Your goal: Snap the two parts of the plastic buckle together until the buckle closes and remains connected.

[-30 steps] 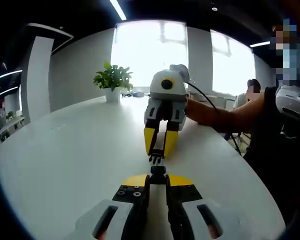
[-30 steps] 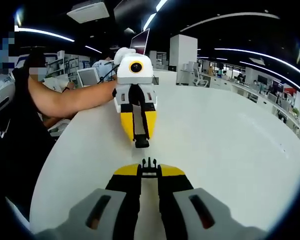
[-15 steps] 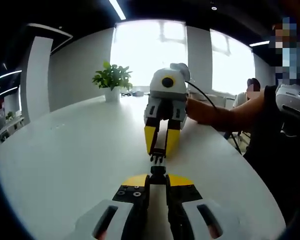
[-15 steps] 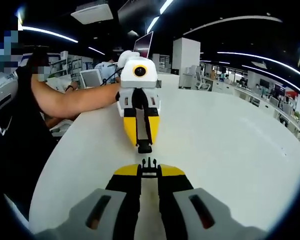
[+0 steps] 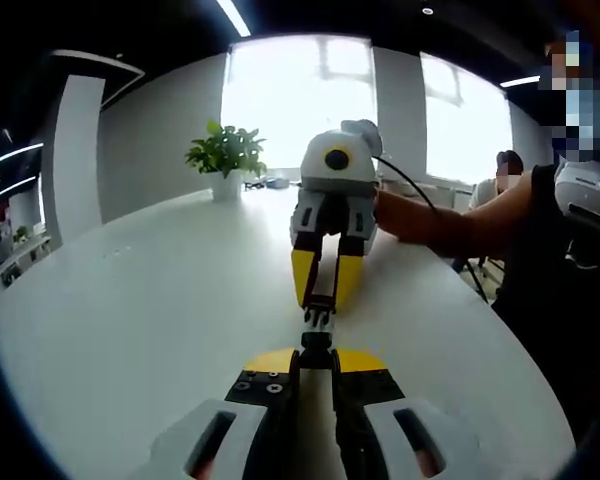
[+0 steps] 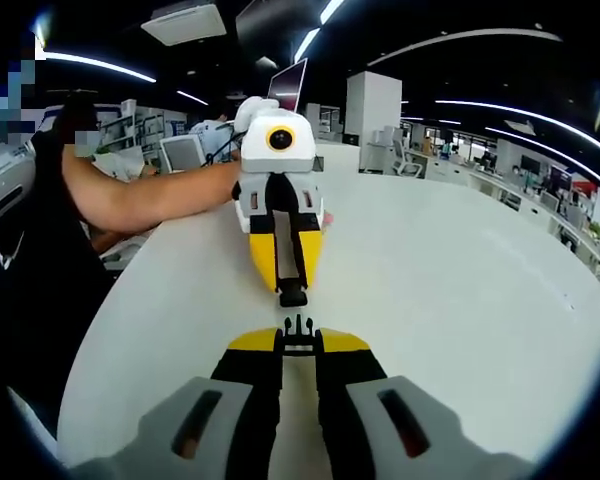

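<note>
The black socket half of the buckle [image 5: 316, 343] sticks out of my left gripper [image 5: 315, 358], which is shut on it. Facing it, my right gripper [image 5: 318, 300] is shut on the black pronged half [image 5: 318, 317]. The prong tips sit right at the socket's mouth, in line with it. In the right gripper view the pronged half [image 6: 298, 328] pokes from my right gripper [image 6: 298, 342], and the socket half [image 6: 293, 294] hangs from my left gripper [image 6: 292, 284] just beyond it, a narrow gap between them. Both halves are held just above the white table [image 5: 130, 320].
A potted plant [image 5: 226, 160] stands at the table's far edge. A person's forearm [image 6: 140, 195] reaches along the table's side to the gripper. A monitor [image 6: 285, 85] and office desks lie behind. Bare tabletop [image 6: 460, 290] spreads to both sides.
The two grippers have drawn closer head-on. The gap between the pronged half and the socket half has shrunk to almost nothing. Both stay shut.
</note>
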